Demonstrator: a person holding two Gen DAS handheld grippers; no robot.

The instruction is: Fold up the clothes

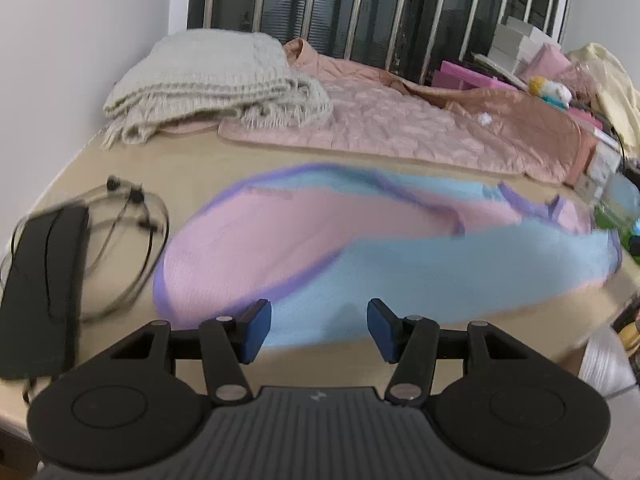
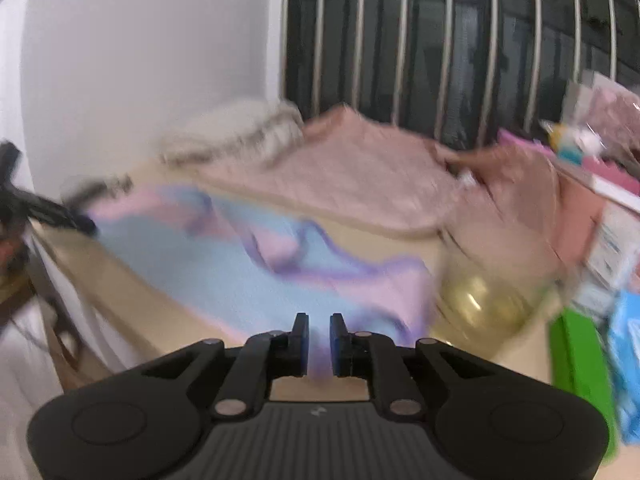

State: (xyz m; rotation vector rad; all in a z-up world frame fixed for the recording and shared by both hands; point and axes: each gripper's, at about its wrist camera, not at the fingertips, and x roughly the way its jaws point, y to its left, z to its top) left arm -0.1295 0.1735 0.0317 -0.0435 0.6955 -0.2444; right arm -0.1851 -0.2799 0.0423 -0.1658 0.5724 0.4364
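A garment (image 1: 360,248) in pastel pink and light blue panels with purple piping lies spread across the near part of a bed (image 1: 168,160), rumpled rather than flat, its blue panel running along the near edge and its pink panel toward the left. The left gripper (image 1: 319,328) hovers just over the blue hem with its jaws set wide apart and nothing between the blue pads. In the right wrist view the same garment (image 2: 248,276) stretches away from the right gripper (image 2: 319,344), whose jaws stand close together with a narrow gap; pink and lilac cloth shows in that gap, but the blur makes it impossible to tell whether the pads actually pinch it. The bed is covered by a plain tan sheet. Behind the garment, well apart from it, a quilted pink blanket (image 1: 400,128) lies along the far side, and a folded cream knit throw (image 1: 216,80) with a fringe sits in the far left corner against a white wall (image 1: 80,20). A dark window behind pale vertical bars (image 1: 380,4) fills the back of the room. On the sheet left of the garment lie a flat black pouch (image 1: 44,292) and a coil of thin earphone cable (image 1: 128,224), touching each other. On the right a heap of boxes, pink packages and a pale yellow cloth (image 1: 612,92) crowds the bedside, and a translucent yellowish ball-like thing (image 2: 484,312) sits just beside the garment's right end.
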